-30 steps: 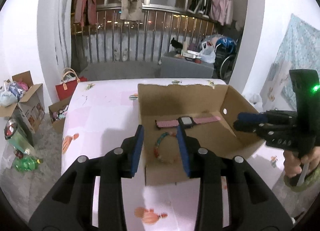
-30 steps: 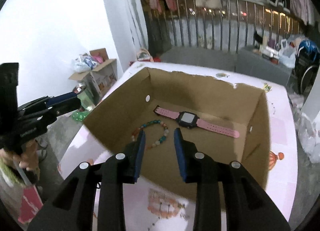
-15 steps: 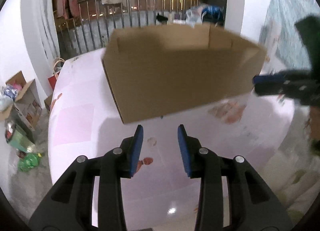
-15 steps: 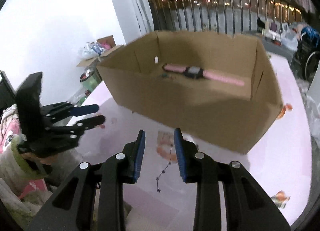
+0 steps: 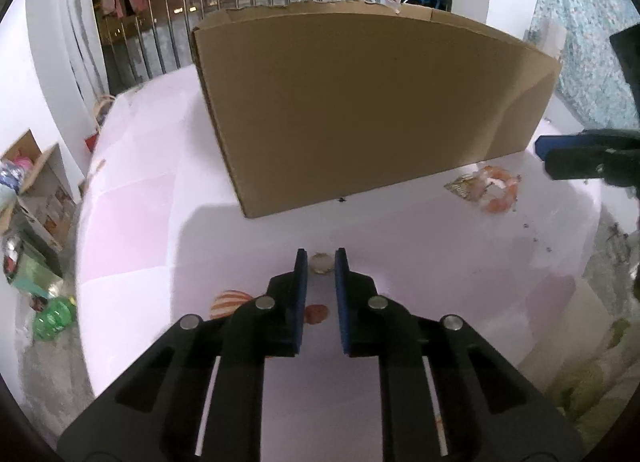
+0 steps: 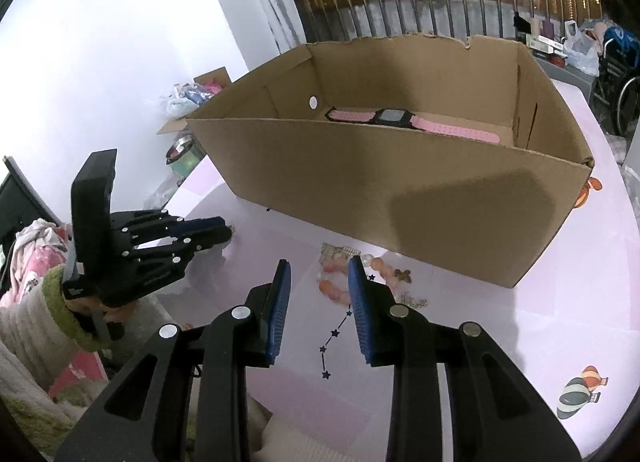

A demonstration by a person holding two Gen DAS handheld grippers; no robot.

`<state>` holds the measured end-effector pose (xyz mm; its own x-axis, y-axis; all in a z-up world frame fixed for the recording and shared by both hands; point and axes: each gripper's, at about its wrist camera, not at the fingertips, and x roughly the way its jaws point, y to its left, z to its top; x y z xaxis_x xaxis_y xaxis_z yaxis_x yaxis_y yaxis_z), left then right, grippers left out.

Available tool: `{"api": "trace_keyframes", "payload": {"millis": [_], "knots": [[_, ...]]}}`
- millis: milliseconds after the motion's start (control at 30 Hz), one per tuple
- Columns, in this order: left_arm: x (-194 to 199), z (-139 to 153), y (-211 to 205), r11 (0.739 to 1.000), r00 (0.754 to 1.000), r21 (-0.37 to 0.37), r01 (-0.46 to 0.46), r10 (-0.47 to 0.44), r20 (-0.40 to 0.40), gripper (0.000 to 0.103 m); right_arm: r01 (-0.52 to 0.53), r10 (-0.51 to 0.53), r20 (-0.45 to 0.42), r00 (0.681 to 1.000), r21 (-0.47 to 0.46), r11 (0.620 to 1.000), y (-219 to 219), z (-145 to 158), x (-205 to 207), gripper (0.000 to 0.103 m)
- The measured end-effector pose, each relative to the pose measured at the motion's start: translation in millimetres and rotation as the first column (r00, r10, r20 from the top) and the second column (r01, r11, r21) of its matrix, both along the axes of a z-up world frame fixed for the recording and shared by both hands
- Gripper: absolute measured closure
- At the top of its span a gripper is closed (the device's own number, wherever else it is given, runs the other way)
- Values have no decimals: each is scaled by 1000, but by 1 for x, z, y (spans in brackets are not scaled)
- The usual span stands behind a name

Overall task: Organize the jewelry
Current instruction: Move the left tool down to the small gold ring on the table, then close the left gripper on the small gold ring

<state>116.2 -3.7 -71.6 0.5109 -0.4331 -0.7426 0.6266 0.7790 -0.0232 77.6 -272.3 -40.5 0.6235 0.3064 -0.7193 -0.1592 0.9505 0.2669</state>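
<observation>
Jewelry pieces lie in front of the cardboard box point(image 6: 400, 197): a small ring point(image 5: 321, 263) sits between your left gripper point(image 5: 321, 264), whose jaws are closing around it. Finish the pinch, then lift it into the box. Your right gripper point(image 6: 320, 282) hangs half-open over the orange bead bracelet point(image 6: 340, 286), holding nothing.

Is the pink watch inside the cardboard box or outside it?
Inside. The pink watch lies flat on the floor of the cardboard box, behind its near wall.
</observation>
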Motion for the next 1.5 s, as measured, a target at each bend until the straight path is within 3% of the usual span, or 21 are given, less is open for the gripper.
{"api": "trace_keyframes", "payload": {"millis": [233,433,567,867,1100,1500], "knots": [[-12,1,-10,996,998,-86,23,-28,-64,90,7,-7,-19,1000,16,1000,-2,-6,2,73],[-17,5,-10,1000,999,-21,-2,3,38,87,6,-6,-23,1000,21,1000,-5,-8,1,73],[-9,3,-9,1000,998,18,-1,0,65,83,4,-4,-28,1000,23,1000,-6,-10,2,73],[-2,-3,-3,997,996,18,77,-77,34,84,6,-5,-23,1000,36,999,-6,-12,3,73],[-1,-4,-5,992,992,12,123,-124,35,93,17,-16,-23,1000,42,999,-8,-12,1,73],[-17,-6,-12,1000,999,-13,6,-5,49,94,21,-22,-58,998,-25,999,-10,-15,-14,73]]}}
